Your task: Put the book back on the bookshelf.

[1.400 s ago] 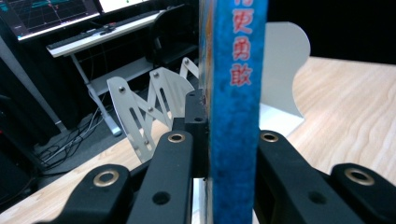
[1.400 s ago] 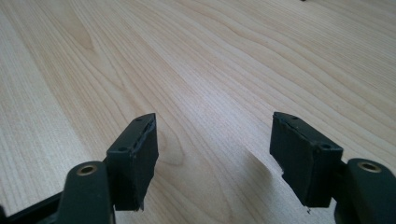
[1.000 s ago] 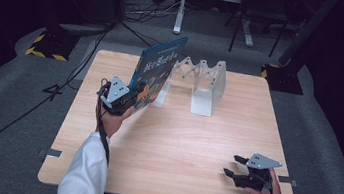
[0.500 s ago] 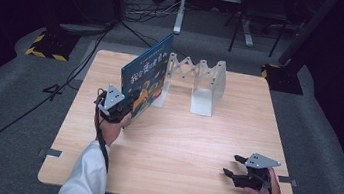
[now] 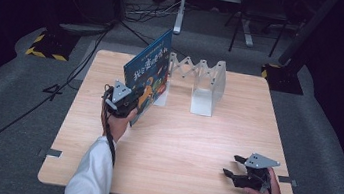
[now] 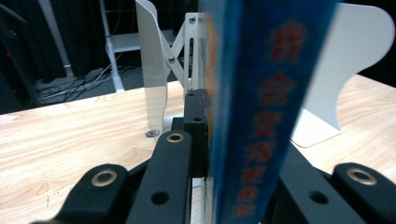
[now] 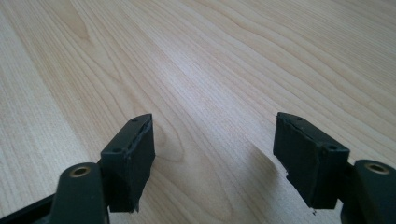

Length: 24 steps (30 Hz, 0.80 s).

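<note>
Surface: the light wooden surface point(image 5: 173, 147) carries everything named here.
Book: the blue picture book point(image 5: 146, 76) stands on edge at the far left-centre, its far end just beside the rack's left plate.
Rack: the white metal expanding book rack point(image 5: 202, 83) stands at the far centre, right of the book.
Left tongs point(image 5: 126, 105): at the book's near end, clamped on it.
Right tongs point(image 5: 234, 166): near right corner, low over bare surface, well apart from book and rack.
</note>
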Motion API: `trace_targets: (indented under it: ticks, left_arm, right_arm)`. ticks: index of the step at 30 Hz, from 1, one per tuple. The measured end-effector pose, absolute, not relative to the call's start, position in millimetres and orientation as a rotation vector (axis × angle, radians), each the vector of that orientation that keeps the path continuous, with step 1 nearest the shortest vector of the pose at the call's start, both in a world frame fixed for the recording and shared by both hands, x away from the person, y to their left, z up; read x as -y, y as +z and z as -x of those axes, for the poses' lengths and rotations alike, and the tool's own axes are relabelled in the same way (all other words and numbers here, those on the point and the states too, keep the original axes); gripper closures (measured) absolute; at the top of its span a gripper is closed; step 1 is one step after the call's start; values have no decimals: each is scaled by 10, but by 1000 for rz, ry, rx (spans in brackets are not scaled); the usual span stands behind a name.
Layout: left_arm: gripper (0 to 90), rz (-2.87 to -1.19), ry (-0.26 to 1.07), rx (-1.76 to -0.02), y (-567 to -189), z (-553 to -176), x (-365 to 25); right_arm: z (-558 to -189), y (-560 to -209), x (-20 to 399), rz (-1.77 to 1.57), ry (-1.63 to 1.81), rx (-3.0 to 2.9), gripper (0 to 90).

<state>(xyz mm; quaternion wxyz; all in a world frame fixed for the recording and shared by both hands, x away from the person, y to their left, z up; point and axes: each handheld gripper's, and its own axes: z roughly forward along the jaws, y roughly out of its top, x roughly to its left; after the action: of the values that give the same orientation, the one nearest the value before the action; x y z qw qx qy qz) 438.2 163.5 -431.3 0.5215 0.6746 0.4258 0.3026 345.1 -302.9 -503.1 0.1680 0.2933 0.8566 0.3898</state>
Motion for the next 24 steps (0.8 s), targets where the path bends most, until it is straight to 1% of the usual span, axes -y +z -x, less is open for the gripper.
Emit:
trace_targets:
  ticks: [18,24]
  left_arm:
    - [787,-1638,768,-1050,-4303,-4560,-1457]
    - [763,-1656,786,-1073,-4310,-4616,-1407]
  right_arm:
    - [-3449,-5034,3023,-827,1096,-2440,298]
    - [-3447,-5035,3019,-833,1088,-2434,298]
